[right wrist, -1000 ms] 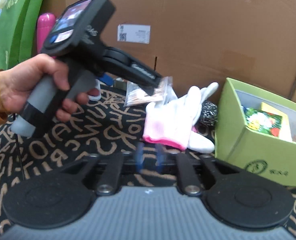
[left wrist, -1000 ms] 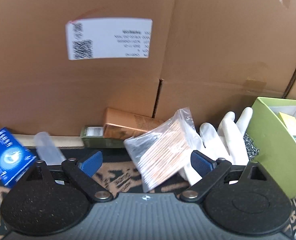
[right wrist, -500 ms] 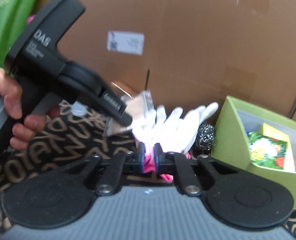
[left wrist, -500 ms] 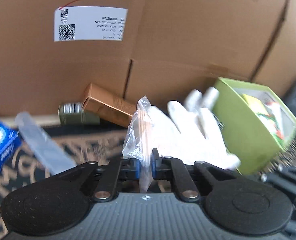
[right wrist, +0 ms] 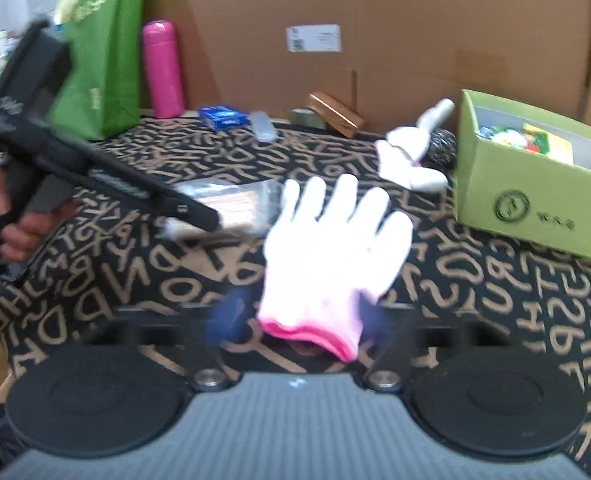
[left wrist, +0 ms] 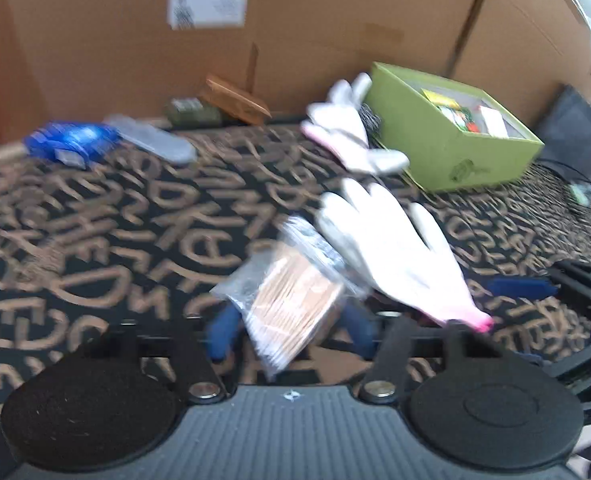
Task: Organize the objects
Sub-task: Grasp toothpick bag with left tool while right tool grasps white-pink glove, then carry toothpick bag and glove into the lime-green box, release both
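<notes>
The step in hand looks like a release: both grippers are setting things down in the middle of the patterned cloth (left wrist: 135,240), well short of the green box (left wrist: 447,148) near its far right edge. The left gripper (left wrist: 291,332) has its jaws opening around the bag of sticks (left wrist: 291,304), and the right gripper (right wrist: 295,320) is opening around the cuff of the white glove (right wrist: 327,248). Next, each bundle likely needs regripping or sorting toward the box.

I count two white gloves (right wrist: 331,240) (right wrist: 407,152), one bag of sticks (left wrist: 291,300), one green box (right wrist: 535,196), one pink bottle (right wrist: 162,68), one blue packet (right wrist: 221,117), one scouring ball (right wrist: 441,148), one green bag (right wrist: 99,48).
</notes>
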`<state>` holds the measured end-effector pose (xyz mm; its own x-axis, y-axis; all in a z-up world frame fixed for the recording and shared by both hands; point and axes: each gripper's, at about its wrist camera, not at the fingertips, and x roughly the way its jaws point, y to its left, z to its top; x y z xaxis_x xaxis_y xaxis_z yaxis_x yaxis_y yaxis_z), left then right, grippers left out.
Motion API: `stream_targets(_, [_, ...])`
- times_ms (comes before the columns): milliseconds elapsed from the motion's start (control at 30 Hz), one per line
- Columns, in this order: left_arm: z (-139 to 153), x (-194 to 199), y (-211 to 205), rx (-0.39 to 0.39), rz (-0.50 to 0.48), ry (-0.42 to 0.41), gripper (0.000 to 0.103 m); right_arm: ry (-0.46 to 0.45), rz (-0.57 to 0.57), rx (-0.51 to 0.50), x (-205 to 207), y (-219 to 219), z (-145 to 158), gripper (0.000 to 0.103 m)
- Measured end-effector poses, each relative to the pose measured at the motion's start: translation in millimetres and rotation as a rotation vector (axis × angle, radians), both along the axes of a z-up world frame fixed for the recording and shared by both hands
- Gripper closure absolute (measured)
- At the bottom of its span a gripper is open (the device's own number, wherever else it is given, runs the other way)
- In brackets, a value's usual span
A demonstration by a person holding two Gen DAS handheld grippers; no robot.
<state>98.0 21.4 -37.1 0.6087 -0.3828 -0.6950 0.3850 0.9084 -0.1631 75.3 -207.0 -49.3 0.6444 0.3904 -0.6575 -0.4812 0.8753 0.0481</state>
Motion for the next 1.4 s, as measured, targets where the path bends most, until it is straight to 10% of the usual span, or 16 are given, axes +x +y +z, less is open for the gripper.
stream_targets(267, [7.4, 0.3, -22.6, 0.159, -0.119, -0.228, 0.020, 0.007, -0.090, 0.041, 30.7, 0.0, -9.0, 0.016])
stream_targets(433, [-9.4, 15.8, -35.1, 0.243, -0.252, -0.172, 0.019, 0.046, -0.128, 0.063, 47.7, 4.1, -26.1, 0.028])
stream_targets(600, [-14.3, 22.0, -26.8, 0.109, -0.232, -0.030, 0.040, -0.023, -0.057, 0.022, 31.7, 13.4, -28.4, 0.087])
stream_targets(767, [-14.5, 15.0, -33.4, 0.126, -0.195, -0.035, 0.041, -0.044, -0.064, 0.032, 23.8, 7.6, -22.3, 0.090])
stream_targets(867, [-8.3, 10.2, -37.2, 0.109, -0.194, -0.025, 0.079, -0.070, -0.064, 0.038, 15.5, -0.1, -13.4, 0.090])
stream_targets(1400, [106.3, 30.1, -147.5, -0.257, -0.290, -0.127, 0.081, -0.280, -0.226, 0.007, 18.9, -107.3, 75.4, 0.090])
